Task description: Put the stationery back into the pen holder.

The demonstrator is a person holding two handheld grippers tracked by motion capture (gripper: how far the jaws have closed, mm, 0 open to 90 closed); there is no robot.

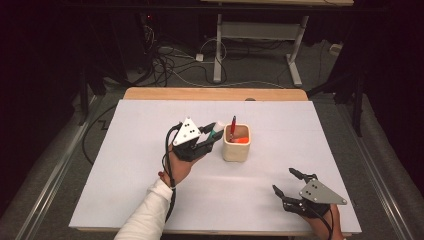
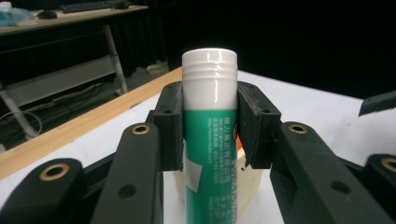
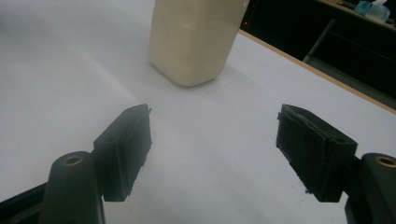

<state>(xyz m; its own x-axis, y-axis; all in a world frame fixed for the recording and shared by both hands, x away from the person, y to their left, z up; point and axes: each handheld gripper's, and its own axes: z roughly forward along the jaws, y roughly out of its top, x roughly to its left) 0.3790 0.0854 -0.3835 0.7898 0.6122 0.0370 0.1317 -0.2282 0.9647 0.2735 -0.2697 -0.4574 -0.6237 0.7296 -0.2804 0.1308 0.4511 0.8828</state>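
Observation:
A glue stick (image 2: 209, 154) with a green label and a white cap is clamped between the pads of my left gripper (image 2: 209, 126). In the high view my left gripper (image 1: 212, 133) holds the glue stick (image 1: 217, 128) just left of a cream cup (image 1: 236, 148), cap toward the cup's rim. A red pen (image 1: 233, 124) and something orange (image 1: 240, 140) stand in the cup. My right gripper (image 1: 283, 180) rests low near the table's front right, open with nothing between its jaws. In the right gripper view the cup (image 3: 194, 37) stands ahead of my right gripper (image 3: 215, 140).
A white sheet (image 1: 150, 165) covers the wooden table (image 1: 215, 93). Beyond the far edge are floor cables (image 1: 165, 62) and the legs of another desk (image 1: 218, 50). The surroundings are dark.

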